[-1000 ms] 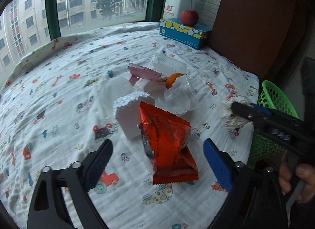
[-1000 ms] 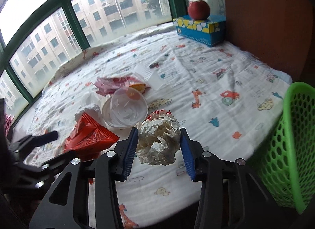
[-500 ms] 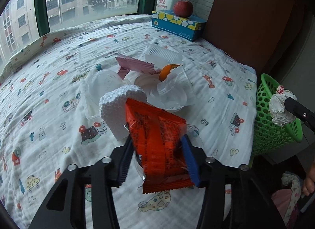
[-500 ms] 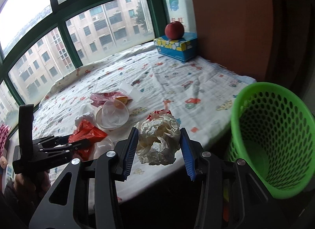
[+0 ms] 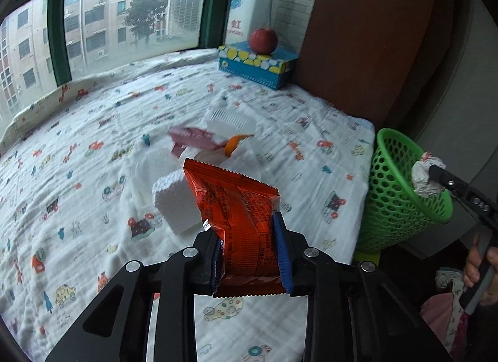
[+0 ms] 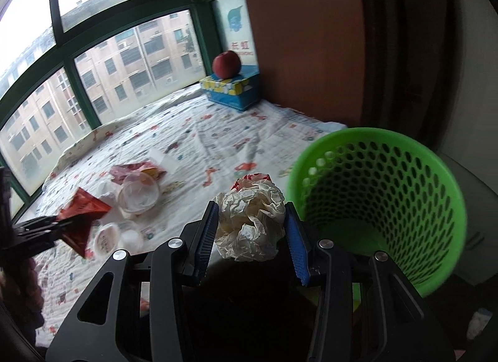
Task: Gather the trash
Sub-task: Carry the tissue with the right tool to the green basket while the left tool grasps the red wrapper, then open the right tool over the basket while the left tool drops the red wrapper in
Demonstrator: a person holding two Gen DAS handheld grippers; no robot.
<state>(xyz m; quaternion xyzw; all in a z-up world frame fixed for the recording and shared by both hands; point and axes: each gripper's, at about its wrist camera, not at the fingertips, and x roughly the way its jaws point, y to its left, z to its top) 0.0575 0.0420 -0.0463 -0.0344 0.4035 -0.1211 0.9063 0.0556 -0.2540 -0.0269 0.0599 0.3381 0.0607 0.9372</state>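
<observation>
The left gripper (image 5: 250, 248) clamps a crinkled orange-red wrapper (image 5: 236, 206); the right gripper (image 6: 250, 239) grips a crumpled white paper ball (image 6: 250, 221) beside the green basket (image 6: 404, 150).

One orange snack wrapper (image 5: 236, 203). One crumpled paper ball (image 6: 250, 221). One green mesh basket (image 6: 382, 203). One white foam block (image 5: 174, 203). One pink wrapper (image 5: 194, 139). One orange peel piece (image 5: 234, 143). One ribbed white plastic tray (image 5: 230, 118). Clear plastic cups and small lidded tubs (image 6: 137, 195): about three or four, overlap makes it unclear. One blue tissue box (image 5: 256, 66), one red apple (image 5: 263, 40) on it. Two tongs: left (image 5: 249, 253), right (image 6: 250, 237).
</observation>
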